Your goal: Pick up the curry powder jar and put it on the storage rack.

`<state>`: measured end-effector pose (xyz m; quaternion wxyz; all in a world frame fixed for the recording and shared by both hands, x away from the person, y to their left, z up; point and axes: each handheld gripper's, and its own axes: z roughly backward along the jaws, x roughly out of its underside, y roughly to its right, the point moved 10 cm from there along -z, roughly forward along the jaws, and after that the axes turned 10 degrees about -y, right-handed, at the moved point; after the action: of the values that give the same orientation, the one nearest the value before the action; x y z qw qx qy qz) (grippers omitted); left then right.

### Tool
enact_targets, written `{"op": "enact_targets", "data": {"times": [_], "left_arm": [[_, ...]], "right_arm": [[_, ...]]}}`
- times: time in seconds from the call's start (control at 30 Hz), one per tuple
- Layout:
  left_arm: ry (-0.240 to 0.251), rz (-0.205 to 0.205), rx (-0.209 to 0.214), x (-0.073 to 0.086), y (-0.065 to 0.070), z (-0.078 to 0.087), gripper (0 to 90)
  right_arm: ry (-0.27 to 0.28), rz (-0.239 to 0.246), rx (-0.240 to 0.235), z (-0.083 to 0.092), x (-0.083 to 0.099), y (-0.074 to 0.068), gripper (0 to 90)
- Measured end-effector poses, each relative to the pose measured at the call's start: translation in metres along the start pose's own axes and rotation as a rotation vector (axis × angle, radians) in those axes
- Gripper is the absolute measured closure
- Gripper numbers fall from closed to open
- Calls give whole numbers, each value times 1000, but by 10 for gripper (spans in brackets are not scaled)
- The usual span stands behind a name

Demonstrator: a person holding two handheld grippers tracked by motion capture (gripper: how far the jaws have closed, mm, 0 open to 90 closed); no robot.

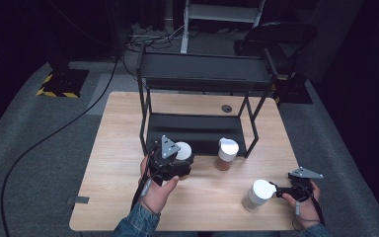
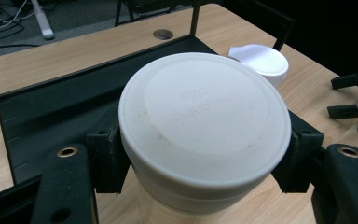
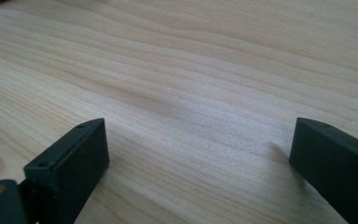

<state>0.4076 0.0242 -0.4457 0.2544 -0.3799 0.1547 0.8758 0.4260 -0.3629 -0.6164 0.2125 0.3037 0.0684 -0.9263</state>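
My left gripper (image 1: 181, 159) is shut on a white-lidded jar (image 1: 183, 150), held by a hand just in front of the black rack's lower shelf (image 1: 192, 131). In the left gripper view the jar's lid (image 2: 205, 107) sits between the two black pads (image 2: 105, 158), which press on its sides. A second white-lidded jar with brown contents (image 1: 226, 154) stands to its right by the rack's front right leg. A third jar (image 1: 256, 195) stands at the front right. My right gripper (image 1: 277, 190) lies beside it, open; in the right gripper view (image 3: 200, 149) its jaws stand wide apart over bare wood.
The black two-level rack (image 1: 202, 74) stands across the back half of the wooden table (image 1: 123, 148), with a cable hole (image 1: 226, 108) behind it. A black chair (image 1: 276, 37) and floor cables lie beyond the table.
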Motion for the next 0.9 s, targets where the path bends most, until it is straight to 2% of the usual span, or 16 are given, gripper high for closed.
{"op": "enact_targets", "data": {"times": [0.2, 0.33, 0.47, 0.6, 0.9], "left_arm": [[3, 4, 0, -8, -12, -2, 332], [1, 5, -12, -11, -20, -6, 331], [10, 27, -19, -17, -28, -9, 331], [20, 17, -43, -26, -34, -10, 331], [25, 36, -60, -37, -51, -20, 331]], "right_arm": [[0, 0, 0, 0, 0, 0, 44], [0, 0, 0, 0, 0, 0, 45], [0, -1, 0, 0, 0, 0, 44], [0, 0, 0, 0, 0, 0, 44], [0, 0, 0, 0, 0, 0, 44]]}}
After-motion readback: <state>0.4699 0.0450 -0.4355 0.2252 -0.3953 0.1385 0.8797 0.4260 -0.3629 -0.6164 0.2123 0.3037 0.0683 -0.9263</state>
